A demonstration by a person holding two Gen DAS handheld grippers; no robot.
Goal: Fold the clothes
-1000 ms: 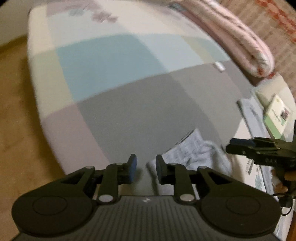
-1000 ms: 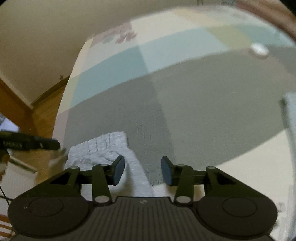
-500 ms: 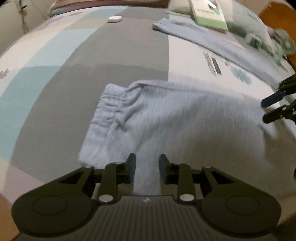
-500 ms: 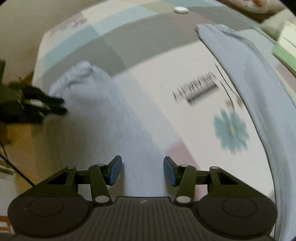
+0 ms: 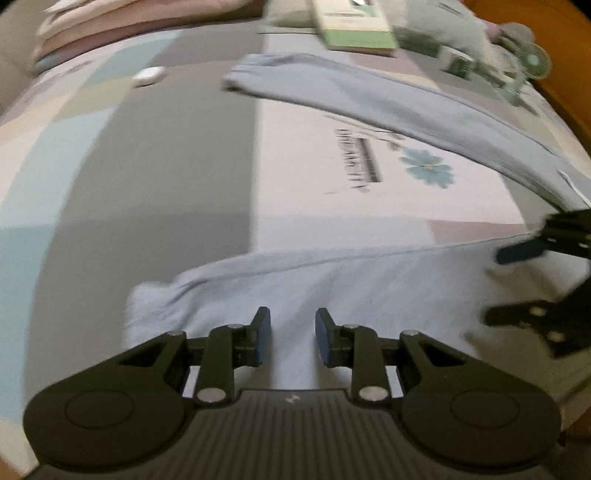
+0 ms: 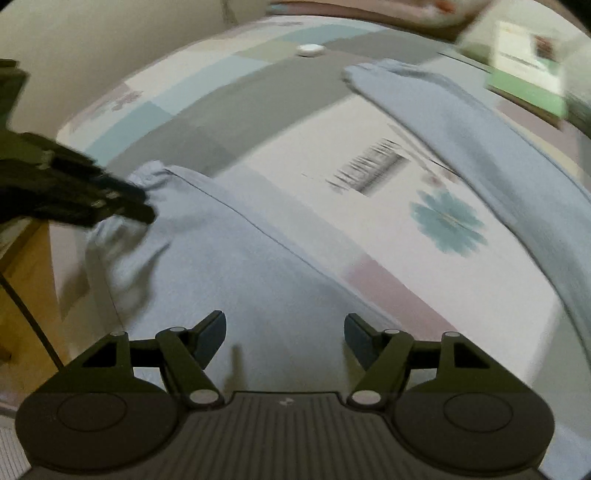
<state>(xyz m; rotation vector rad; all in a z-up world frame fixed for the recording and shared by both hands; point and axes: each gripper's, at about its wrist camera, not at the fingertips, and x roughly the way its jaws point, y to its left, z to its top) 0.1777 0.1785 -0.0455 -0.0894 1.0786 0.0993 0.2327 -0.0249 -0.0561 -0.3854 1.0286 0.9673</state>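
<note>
Here the pale blue soft knit trousers point(image 5: 332, 280) lie spread on our patchwork bedspread point(image 5: 147, 166), limp and light, best pinched at the cuff; left gripper point(image 5: 291, 334) slightly apart, right gripper point(image 6: 284, 334) just opening wide, both empty

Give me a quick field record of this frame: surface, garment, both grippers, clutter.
surface: bed, patchwork cover
garment: light blue trousers, legs spread apart, far leg lying diagonally
left gripper: open, jaws narrow, above near leg close to its cuff, nothing gripped
right gripper: open, jaws have just been opening wide, over near leg, nothing gripped
clutter: small white case; green and white box; folded pink bedding
image: motion blur
</note>
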